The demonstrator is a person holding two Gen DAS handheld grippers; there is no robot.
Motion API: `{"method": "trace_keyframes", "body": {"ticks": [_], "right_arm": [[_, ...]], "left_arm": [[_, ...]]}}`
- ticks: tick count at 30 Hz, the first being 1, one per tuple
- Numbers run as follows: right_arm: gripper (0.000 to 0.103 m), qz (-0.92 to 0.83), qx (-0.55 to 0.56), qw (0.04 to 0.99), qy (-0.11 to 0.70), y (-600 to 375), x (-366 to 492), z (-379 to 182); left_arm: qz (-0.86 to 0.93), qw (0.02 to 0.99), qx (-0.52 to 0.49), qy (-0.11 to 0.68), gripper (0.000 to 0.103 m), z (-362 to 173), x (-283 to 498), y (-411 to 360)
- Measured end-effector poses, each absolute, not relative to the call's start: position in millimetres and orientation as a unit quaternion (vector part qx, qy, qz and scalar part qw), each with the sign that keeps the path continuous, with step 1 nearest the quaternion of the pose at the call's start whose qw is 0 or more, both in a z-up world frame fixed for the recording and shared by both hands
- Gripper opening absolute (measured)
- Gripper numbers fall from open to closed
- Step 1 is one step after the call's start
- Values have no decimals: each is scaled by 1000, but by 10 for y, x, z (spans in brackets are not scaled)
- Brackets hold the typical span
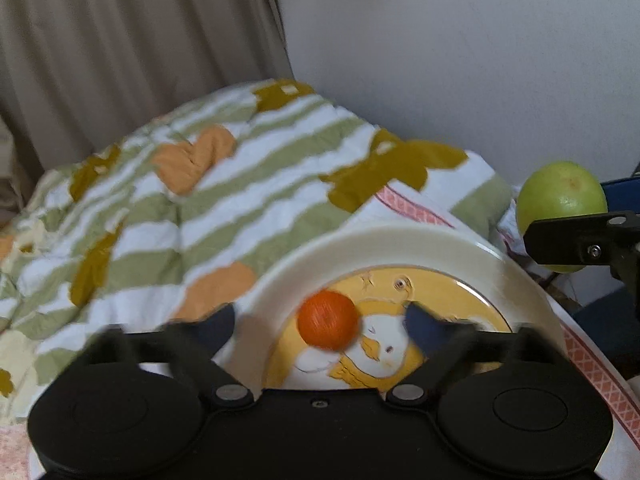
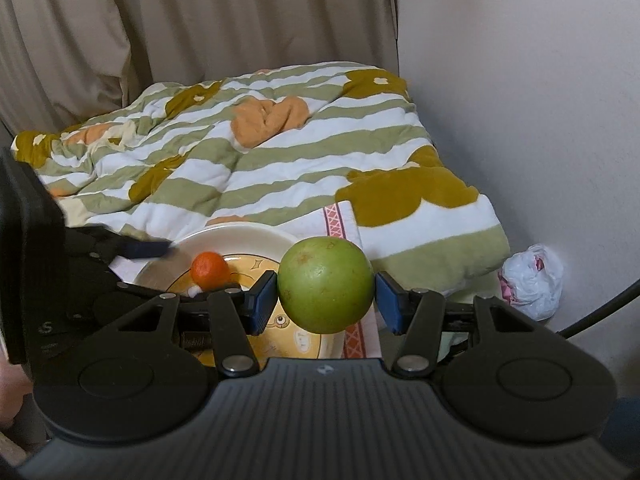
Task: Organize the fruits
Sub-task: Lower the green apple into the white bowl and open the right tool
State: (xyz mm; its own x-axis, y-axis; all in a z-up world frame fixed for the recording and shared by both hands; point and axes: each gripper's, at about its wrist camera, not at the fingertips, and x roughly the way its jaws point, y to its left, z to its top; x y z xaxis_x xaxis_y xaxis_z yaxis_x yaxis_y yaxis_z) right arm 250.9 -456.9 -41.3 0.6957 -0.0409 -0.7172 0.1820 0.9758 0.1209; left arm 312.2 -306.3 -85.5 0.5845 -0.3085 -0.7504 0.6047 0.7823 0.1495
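Note:
A small orange fruit lies on a cream plate with a yellow cartoon picture. My left gripper is open, its blue pads standing wide on either side of the orange, apart from it. My right gripper is shut on a green round fruit and holds it in the air over the plate's right edge. The orange fruit also shows in the right wrist view, with my left gripper's fingers beside it. The green fruit shows at the right in the left wrist view.
The plate sits on a white cloth with a red pattern. A green-striped quilt lies behind it. Beige curtains and a white wall stand at the back. A crumpled plastic bag lies at the right.

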Motion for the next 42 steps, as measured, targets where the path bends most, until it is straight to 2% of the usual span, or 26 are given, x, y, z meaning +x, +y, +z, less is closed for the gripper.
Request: {"method": "trace_keyframes", "body": {"ticks": [4, 13, 31, 33, 34, 35, 36, 42], "right_arm": [[69, -51, 90, 920, 379, -4606, 2484, -342], [69, -2, 55, 924, 378, -4463, 2575, -282], [69, 48, -34, 909, 412, -4009, 3074, -965], [73, 48, -39, 909, 411, -4012, 3085, -988], [84, 48, -40, 912, 405, -4014, 3070, -977], [91, 47, -42, 915, 398, -4011, 3054, -950], [103, 44, -45, 919, 389, -4007, 3027, -914], [103, 36, -48, 929, 365, -4035, 2840, -700]], "left_arm": [[-244, 872, 206, 372, 97, -708, 3050, -2979], [-201, 879, 149, 406, 99, -470, 2927, -2537], [-148, 891, 128, 410, 100, -362, 2620, -2125], [-147, 892, 127, 409, 100, -357, 2591, -2116], [-146, 892, 127, 409, 100, -350, 2577, -2119], [-145, 892, 127, 409, 100, -345, 2565, -2120], [-145, 892, 127, 408, 100, -335, 2550, -2118], [-142, 897, 131, 397, 100, -222, 2420, -2105]]}}
